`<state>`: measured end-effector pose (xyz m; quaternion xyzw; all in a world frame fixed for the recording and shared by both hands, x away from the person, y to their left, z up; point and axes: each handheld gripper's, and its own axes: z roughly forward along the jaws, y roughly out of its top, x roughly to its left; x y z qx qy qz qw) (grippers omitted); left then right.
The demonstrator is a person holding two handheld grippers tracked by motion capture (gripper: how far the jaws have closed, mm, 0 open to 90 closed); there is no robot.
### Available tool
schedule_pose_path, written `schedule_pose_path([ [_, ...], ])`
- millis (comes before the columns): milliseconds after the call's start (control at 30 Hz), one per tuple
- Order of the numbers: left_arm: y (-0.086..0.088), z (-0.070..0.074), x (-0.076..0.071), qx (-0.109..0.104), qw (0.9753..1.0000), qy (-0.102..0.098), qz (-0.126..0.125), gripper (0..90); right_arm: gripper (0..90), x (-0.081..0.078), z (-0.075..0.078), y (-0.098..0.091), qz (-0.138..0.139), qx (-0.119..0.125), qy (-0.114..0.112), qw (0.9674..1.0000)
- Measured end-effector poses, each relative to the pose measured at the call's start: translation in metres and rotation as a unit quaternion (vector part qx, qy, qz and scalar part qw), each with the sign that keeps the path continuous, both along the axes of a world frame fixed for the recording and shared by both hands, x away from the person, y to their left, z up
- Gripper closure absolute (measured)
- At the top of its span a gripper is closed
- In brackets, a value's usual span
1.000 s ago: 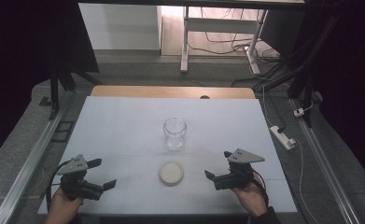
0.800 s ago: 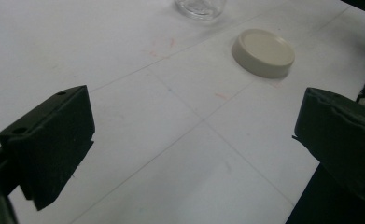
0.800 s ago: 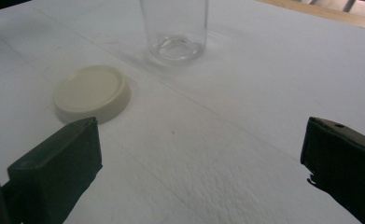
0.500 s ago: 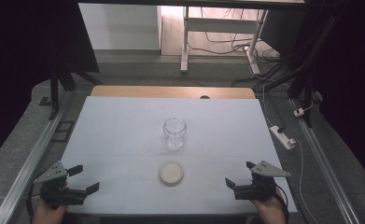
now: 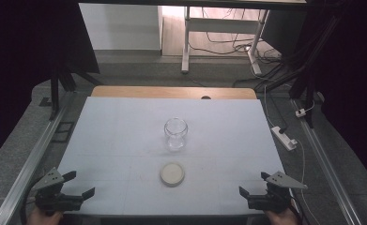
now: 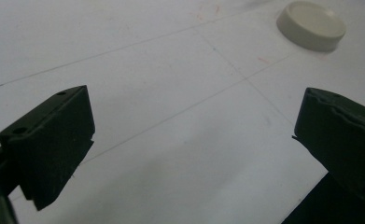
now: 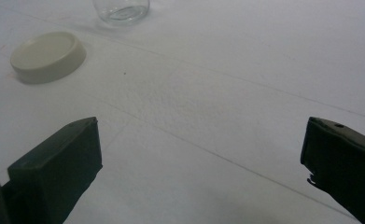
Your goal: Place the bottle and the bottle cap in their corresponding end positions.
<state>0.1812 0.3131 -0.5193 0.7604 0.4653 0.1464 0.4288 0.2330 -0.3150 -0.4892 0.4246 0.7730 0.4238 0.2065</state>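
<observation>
The left gripper point(image 5: 80, 183) is at the near left corner of the white table surface point(image 5: 115, 131), jaws spread wide and empty. The right gripper point(image 5: 252, 184) is at the near right corner, likewise released. The round cream plastic lid point(image 5: 172, 174) lies flat near the front edge, midway between them. The clear glass jar point(image 5: 176, 133) stands upright just behind the lid, at the surface centre.

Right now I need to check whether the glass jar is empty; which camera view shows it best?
The high view: the glass jar stands whole, open-mouthed. The right gripper view catches just its base.
</observation>
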Motion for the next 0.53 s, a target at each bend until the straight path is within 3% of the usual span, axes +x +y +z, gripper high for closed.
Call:
schedule_pose_path([
  [167,-0.0008,-0.0043,-0.0032,0.020,0.9997,0.012,0.004,0.0,0.0,-0.0039,-0.0035,-0.0040,-0.004,-0.011,0.021,0.9997],
  [333,0.0001,-0.0048,-0.0073,0.032,0.9992,0.019,0.014,0.0,0.0,-0.0092,-0.0026,-0.0062,-0.009,-0.013,0.023,0.9996],
  [533,0.0004,-0.0052,-0.0068,0.032,0.9991,0.024,0.014,0.0,0.0,-0.0098,-0.0030,-0.0075,-0.008,-0.012,0.026,0.9995],
])
